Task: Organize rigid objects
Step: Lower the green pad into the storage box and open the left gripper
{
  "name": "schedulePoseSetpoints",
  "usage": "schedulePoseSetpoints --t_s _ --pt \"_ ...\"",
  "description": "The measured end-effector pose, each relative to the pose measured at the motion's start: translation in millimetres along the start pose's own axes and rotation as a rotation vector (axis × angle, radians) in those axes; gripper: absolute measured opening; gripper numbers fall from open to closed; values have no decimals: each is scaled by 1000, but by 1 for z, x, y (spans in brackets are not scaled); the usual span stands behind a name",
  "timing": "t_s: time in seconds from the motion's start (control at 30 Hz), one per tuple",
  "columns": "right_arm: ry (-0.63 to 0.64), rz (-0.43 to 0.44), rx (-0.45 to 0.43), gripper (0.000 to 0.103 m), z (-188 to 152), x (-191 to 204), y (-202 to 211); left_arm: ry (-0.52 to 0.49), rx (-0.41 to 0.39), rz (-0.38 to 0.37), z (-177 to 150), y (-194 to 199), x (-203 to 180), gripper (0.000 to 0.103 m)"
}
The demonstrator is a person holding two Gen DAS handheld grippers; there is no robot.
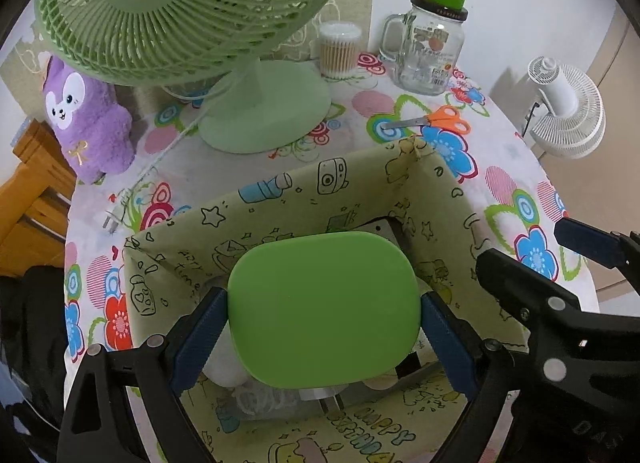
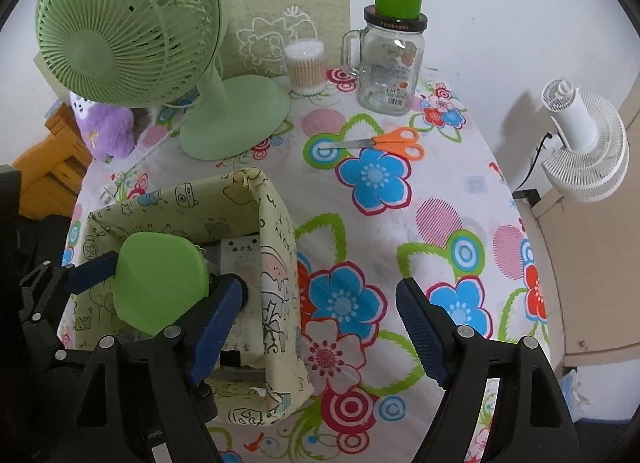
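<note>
- The left gripper (image 1: 324, 323) is clamping a green rounded lid (image 1: 324, 309) between its blue pads, holding it just above the open fabric bin (image 1: 280, 199), inside the bin's rim.
- The right gripper (image 2: 316, 327) is hanging spread wide with nothing in it, its left finger overlapping the bin's right wall.
- Bare floral tablecloth (image 2: 400, 223) is lying open to the right of the bin.
- Orange scissors (image 2: 384, 143) are lying beyond the bin, before the glass jar (image 2: 388, 63) and green fan (image 2: 132, 27).

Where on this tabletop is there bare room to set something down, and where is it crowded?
Free: floral cloth right of the fabric bin, below the scissors, under the open right gripper. Crowded: the back, with green fan, swab tub and glass jar; the bin holds items.
</note>
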State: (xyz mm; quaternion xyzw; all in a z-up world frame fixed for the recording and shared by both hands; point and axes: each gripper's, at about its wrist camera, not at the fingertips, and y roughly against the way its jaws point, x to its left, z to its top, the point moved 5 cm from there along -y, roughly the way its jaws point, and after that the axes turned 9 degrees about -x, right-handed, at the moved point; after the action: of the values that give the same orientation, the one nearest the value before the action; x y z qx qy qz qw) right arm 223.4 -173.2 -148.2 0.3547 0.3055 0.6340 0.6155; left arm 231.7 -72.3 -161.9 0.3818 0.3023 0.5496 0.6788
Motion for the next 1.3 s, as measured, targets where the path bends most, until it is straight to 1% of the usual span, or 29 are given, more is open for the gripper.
schedulePoseSetpoints --t_s 0.4,0.53,0.6,0.87,1.3 --pt "-1 -14 42 82 -7 2 -10 -2 31 -19 -8 -14 -1 96" --pt "-1 -8 51 82 -10 5 -11 -10 25 -25 -10 -12 -1 101" --pt "-2 -3 50 82 -11 7 -10 -21 19 -16 -10 -9 -1 102" --pt "1 7 33 82 -10 11 1 -3 0 -5 -11 10 5 103" --pt "30 44 -11 82 -15 26 33 33 -50 49 -22 50 15 103"
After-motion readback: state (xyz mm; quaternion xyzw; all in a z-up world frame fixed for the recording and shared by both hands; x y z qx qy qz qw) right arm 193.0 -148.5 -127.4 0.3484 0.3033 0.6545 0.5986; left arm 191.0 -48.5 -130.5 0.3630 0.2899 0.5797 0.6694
